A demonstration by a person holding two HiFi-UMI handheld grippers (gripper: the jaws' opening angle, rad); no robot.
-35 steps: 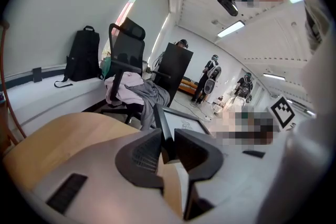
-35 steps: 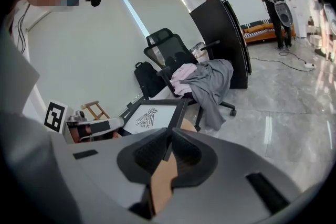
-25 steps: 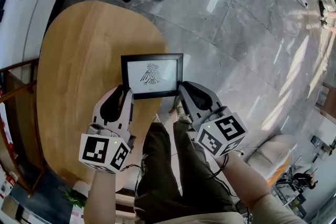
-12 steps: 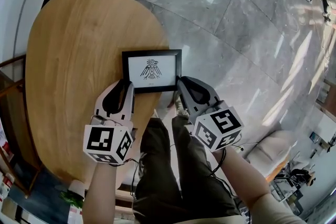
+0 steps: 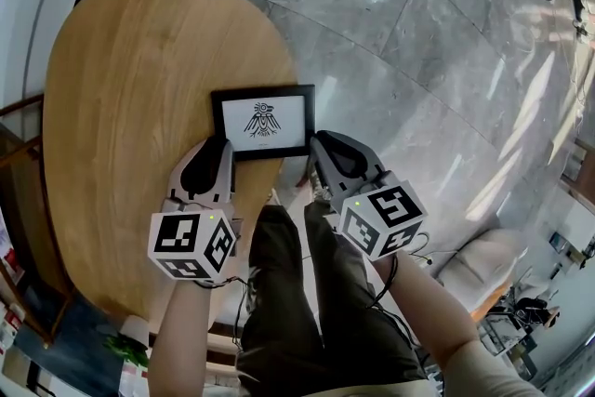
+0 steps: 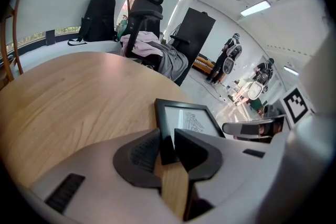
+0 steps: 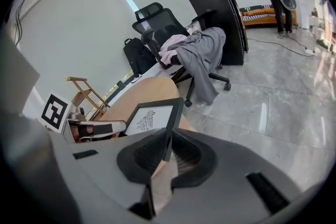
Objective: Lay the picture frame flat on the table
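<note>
- Since a second ago the picture frame (image 5: 263, 123) has drawn away from the head camera and slid a little further over the table (image 5: 139, 107), so it seems to have come down and tipped flatter.
- Both grippers are clamped on it. The left gripper (image 5: 221, 152) pinches the near left corner, and its own view shows the jaws closed on the black moulding (image 6: 167, 140). The right gripper (image 5: 322, 150) pinches the near right corner in the same way (image 7: 167, 147).
- I cannot tell whether the far edge of the frame already touches the wood.
- Overhang risk: the frame's right side sits at the table's curved edge, with the floor (image 5: 418, 107) just beyond. Let go here, it could tip off that side.
- Drop risk: each gripper's lower jaw appears to lie under the frame, so the near edge cannot settle flat until they open. Opening while that edge is raised would let it slap down, and the glazing might crack.
- Twist risk: if one gripper opens before the other, the frame would pivot on the corner that remains pinched and could skid toward the edge.
</note>
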